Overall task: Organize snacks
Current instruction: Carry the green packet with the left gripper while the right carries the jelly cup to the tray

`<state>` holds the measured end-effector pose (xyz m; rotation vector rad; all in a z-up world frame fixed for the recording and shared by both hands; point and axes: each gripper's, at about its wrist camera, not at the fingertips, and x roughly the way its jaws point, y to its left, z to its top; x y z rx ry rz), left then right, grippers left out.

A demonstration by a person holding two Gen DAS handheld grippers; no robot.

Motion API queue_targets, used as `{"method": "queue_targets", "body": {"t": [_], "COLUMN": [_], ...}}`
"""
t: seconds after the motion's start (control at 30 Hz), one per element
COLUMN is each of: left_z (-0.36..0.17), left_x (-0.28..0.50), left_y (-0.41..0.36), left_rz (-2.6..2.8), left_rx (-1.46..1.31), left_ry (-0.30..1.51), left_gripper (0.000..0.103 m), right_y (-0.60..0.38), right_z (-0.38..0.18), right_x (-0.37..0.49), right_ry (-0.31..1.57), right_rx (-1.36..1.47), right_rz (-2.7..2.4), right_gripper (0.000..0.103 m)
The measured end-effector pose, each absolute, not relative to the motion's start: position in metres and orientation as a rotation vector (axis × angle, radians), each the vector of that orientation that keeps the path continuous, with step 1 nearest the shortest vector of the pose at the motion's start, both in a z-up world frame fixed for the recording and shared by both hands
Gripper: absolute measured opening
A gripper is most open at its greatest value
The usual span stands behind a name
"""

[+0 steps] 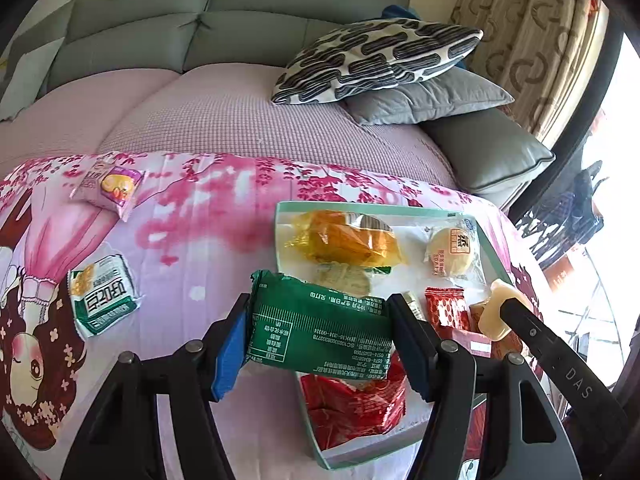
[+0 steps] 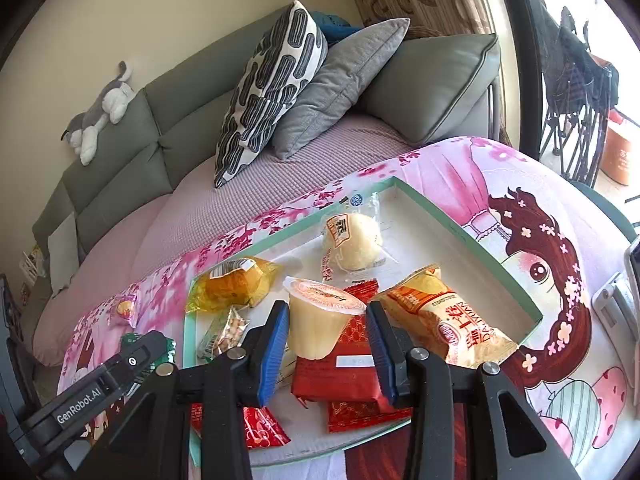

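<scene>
Green packet (image 1: 320, 330) sits crosswise between the left fingers (image 1: 230, 354), gripped, hanging over the near-left rim of the tray (image 1: 491, 258); its long axis runs finger to finger. Right fingers (image 2: 276, 350) clamp a jelly cup (image 2: 322, 322) above the red packets (image 2: 352, 376). Open tray floor lies behind the bun (image 2: 354, 242); two packets wait on the bedspread (image 1: 208, 248) to the left

A tray (image 1: 360, 207) lies on the blanket (image 1: 208, 240) near its right edge, several wrapped snacks inside; two packets (image 1: 105, 295) lie apart leftward, pillows (image 1: 376, 60) behind, seemingly stacked.
</scene>
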<state>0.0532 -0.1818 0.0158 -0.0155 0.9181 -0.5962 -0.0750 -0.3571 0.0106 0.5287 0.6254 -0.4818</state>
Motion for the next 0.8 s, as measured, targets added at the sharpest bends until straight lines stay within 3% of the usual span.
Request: {"method": "queue_targets", "body": {"t": [0.8], "left_z": [-0.007], "left_x": [0.05], "left_y": [-0.235], "left_rz": [-0.691], "left_rx": [0.062], "left_ry": [0.874], "left_gripper": [0.068], "right_y": [-0.372], "right_z": [-0.005], "right_x": [-0.063], "right_ry": [0.644], "right_rx": [0.49], "right_rz": [-0.535], "right_gripper": [0.042]}}
